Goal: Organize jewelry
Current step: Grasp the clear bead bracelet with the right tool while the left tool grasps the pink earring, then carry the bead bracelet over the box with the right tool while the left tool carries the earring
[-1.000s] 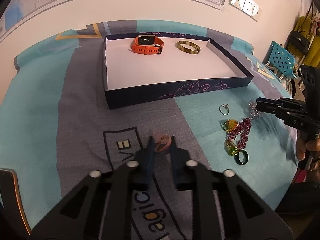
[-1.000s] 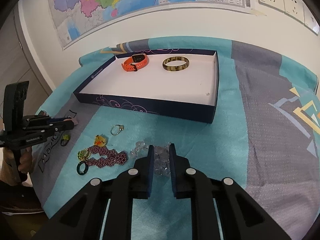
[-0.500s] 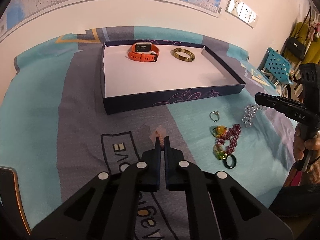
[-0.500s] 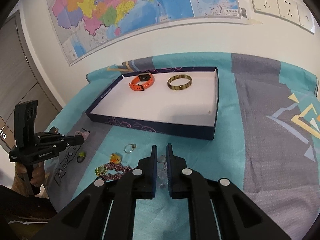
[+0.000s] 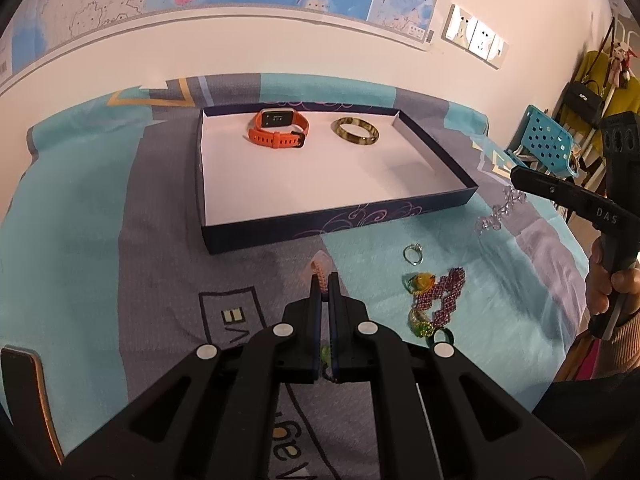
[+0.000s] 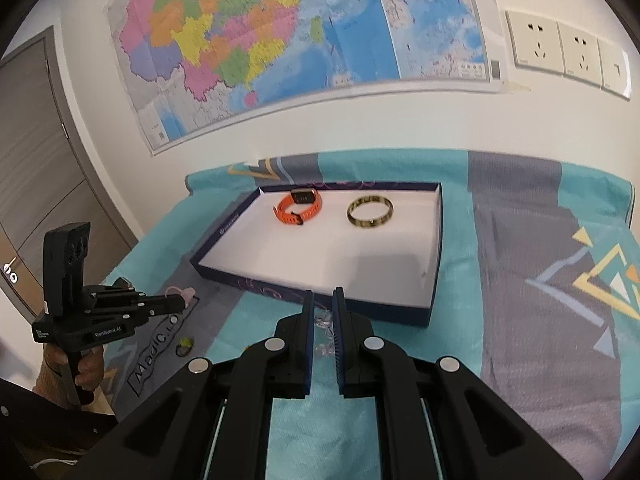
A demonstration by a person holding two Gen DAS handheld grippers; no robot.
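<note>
My left gripper [image 5: 325,280] is shut on a pink woven band [image 5: 319,270], held just above the cloth in front of the box. In the right wrist view, that left gripper [image 6: 182,303] holds the pink band [image 6: 181,292] at the left. My right gripper [image 6: 321,300] is shut on a clear crystal bracelet [image 6: 323,320]. The left wrist view shows the crystal bracelet [image 5: 500,212] dangling from the right gripper [image 5: 516,176] above the cloth. The dark blue box [image 5: 340,230] with a white floor holds an orange watch [image 5: 280,130] and a gold bangle [image 5: 357,131].
On the teal and grey cloth to the right lie a silver ring [image 5: 412,254], a yellow charm ring [image 5: 422,282], a magenta bead bracelet [image 5: 440,296] and a dark green ring [image 5: 444,334]. A small green piece [image 6: 185,344] lies under the left gripper. A wall stands behind the box.
Both grippers closed, the left on the pink band and the right on the crystal bracelet. The right gripper then rose, lifting the bracelet off the cloth; the left barely moved.
</note>
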